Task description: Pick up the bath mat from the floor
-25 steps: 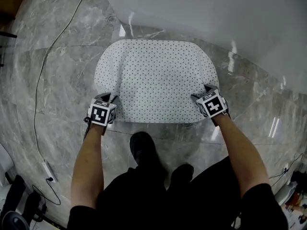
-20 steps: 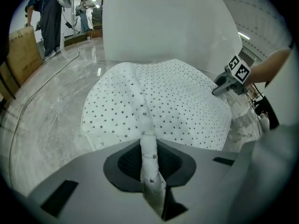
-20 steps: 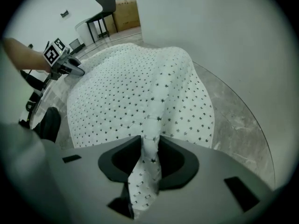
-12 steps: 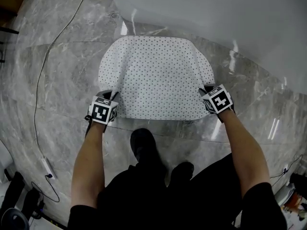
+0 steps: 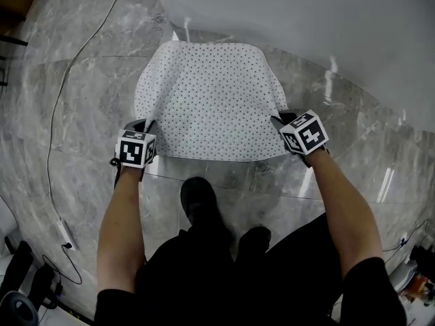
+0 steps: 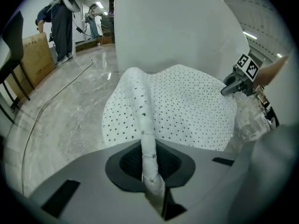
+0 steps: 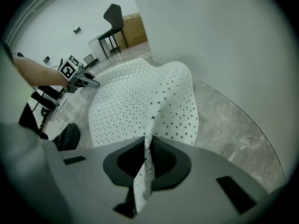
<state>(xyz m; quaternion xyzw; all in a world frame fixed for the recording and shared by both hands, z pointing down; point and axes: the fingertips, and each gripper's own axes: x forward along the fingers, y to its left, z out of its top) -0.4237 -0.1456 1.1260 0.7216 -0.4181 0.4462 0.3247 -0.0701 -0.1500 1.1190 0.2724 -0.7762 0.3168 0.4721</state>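
The left gripper (image 5: 147, 126) is squeezed tight on the near left corner of the bath mat (image 5: 211, 97), and its jaws have just been closing on a fold of it. The right gripper (image 5: 279, 121) pinches the near right corner the same way. The near edge hangs between them, up off the grey floor (image 5: 81, 114), just above the person's black shoes (image 5: 200, 206). The far edge sits by the big white wall (image 5: 306, 19). There is bare floor on both sides, and a thin white cable (image 5: 58, 114) runs well off to the left
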